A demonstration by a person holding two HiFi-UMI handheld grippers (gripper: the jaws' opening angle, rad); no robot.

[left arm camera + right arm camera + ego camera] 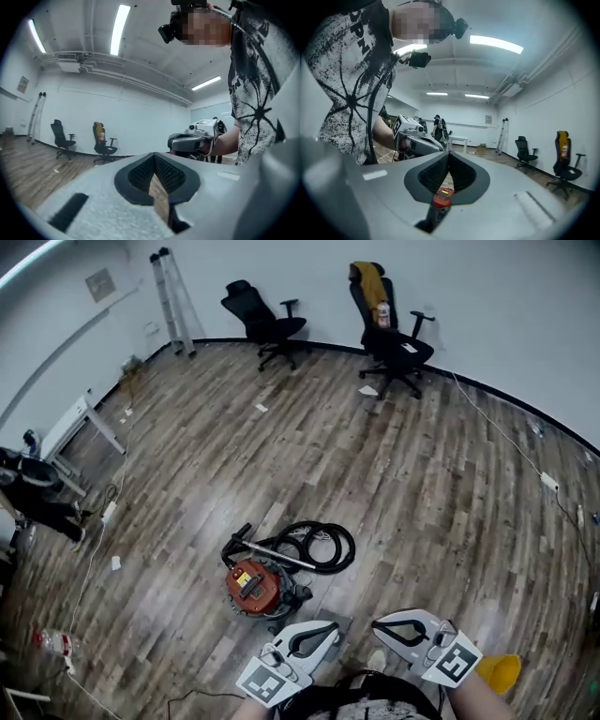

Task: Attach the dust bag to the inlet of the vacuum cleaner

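In the head view a red canister vacuum cleaner (251,585) stands on the wood floor, its black hose (321,546) coiled just beyond it. Both grippers are low in the frame, near the person, and point toward each other. My left gripper (335,625) is shut and empty. My right gripper (378,623) is shut and empty too. Through the slit below the right gripper's (448,157) jaws the vacuum (442,197) shows. The left gripper view shows its own closed jaws (153,165) and the right gripper (193,140) held opposite. A yellow thing (498,670) lies on the floor at the lower right; I cannot tell what it is.
Two black office chairs (266,324) (391,337) stand at the far wall, a folded ladder (174,298) to their left. A white table (77,423) and a person in dark clothes (36,495) are at the left. A cable (514,442) runs across the floor on the right.
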